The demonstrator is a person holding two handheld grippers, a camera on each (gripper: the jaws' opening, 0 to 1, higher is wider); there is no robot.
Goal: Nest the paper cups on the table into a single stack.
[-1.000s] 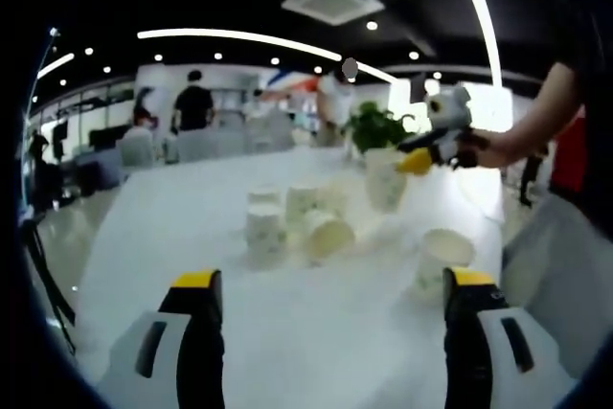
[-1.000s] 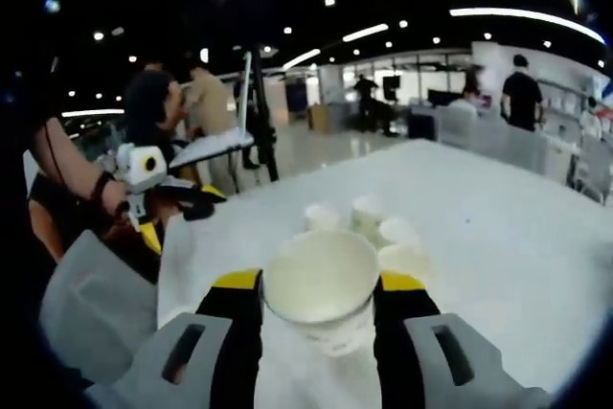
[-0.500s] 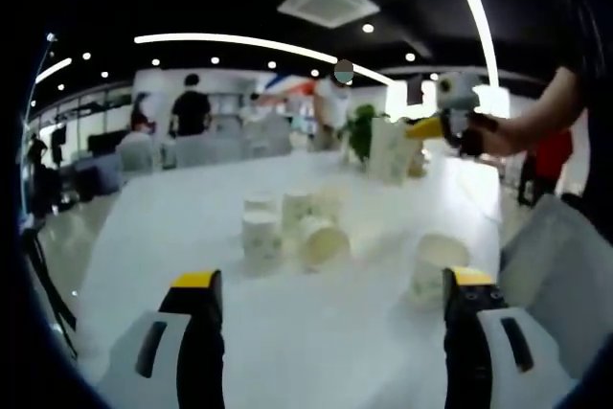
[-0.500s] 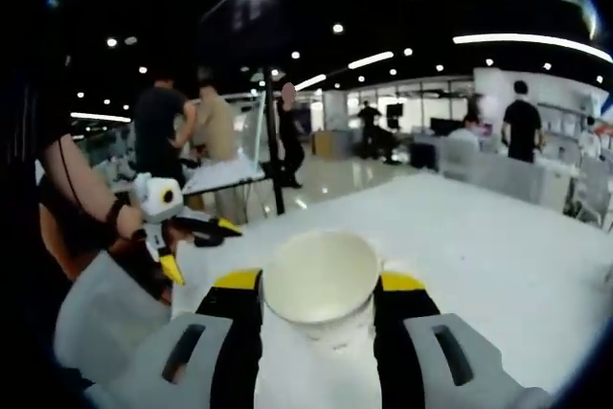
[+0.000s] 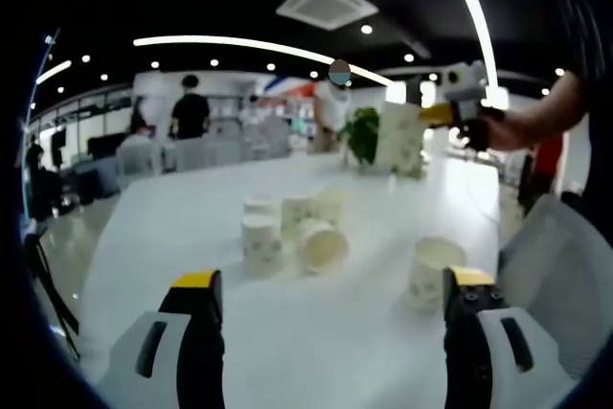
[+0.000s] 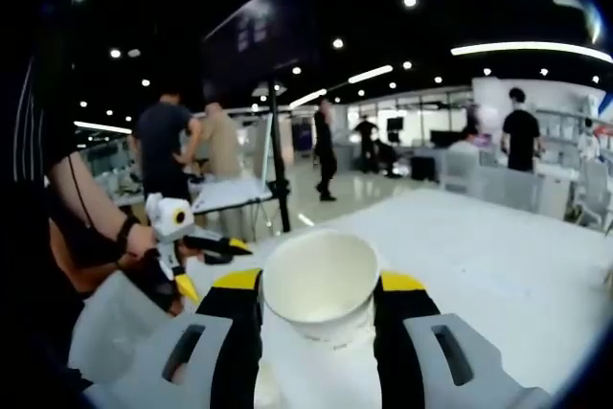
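- White paper cup [image 6: 319, 283], mouth toward the camera, sits clamped between the jaws of the right gripper [image 6: 316, 299] at lower centre of the right gripper view; in the left gripper view the same cup [image 5: 399, 137] shows at upper right, lifted well above the table [image 5: 172, 217].
- Left gripper [image 5: 330, 308]: jaws spread wide with nothing between them, at the bottom of its own view; seen also at lower left of the right gripper view [image 6: 206, 254].
- Cup cluster [image 5: 292, 230], centre of frame: several upright cups and one tipped cup [image 5: 322, 243] with its mouth facing the camera.
- Lone cup [image 5: 431, 273], upright, just above the left gripper's right-hand jaw.
- Key relation: the lone cup's axis is vertical with its mouth up, and it lies below the held cup in the left gripper view; the left gripper is judged nearer to it, while the right gripper carries the cup to be nested.
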